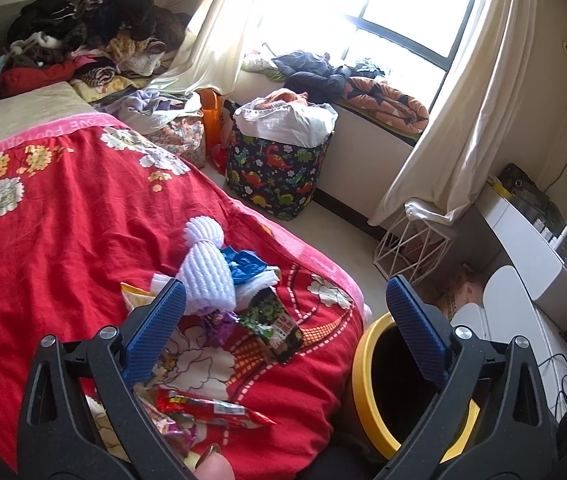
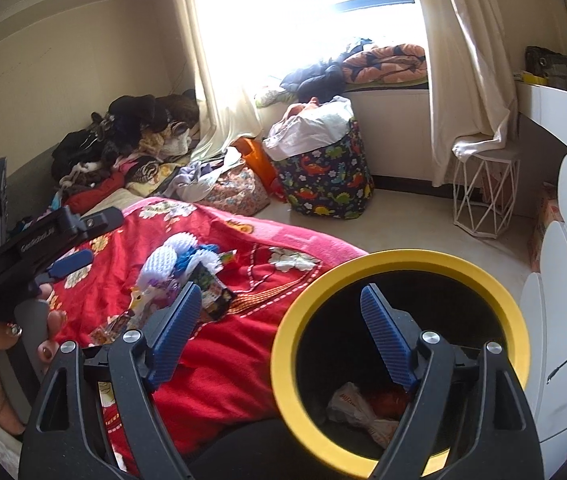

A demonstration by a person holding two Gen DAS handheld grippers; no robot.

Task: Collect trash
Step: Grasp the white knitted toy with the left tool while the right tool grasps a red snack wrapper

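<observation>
while the left gripper [image 1: 285, 304] gapes wide and empty over crinkly snack wrappers [image 1: 271, 322] on the red floral blanket [image 1: 83, 216], the right gripper [image 2: 279, 312], equally spread, holds nothing above the yellow-rimmed black bin [image 2: 399, 364]; probably crumpled wrappers inside.

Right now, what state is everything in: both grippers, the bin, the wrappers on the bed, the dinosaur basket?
Left gripper: open, empty, over the bed.
Right gripper: open, empty, above the bin's mouth.
Bin: upright, uncovered, some trash at the bottom.
Green wrapper: lying on the red blanket, not collected.
Red wrapper: lying on the blanket, near the left gripper.
Dinosaur basket: upright on the floor, stuffed full.
</observation>
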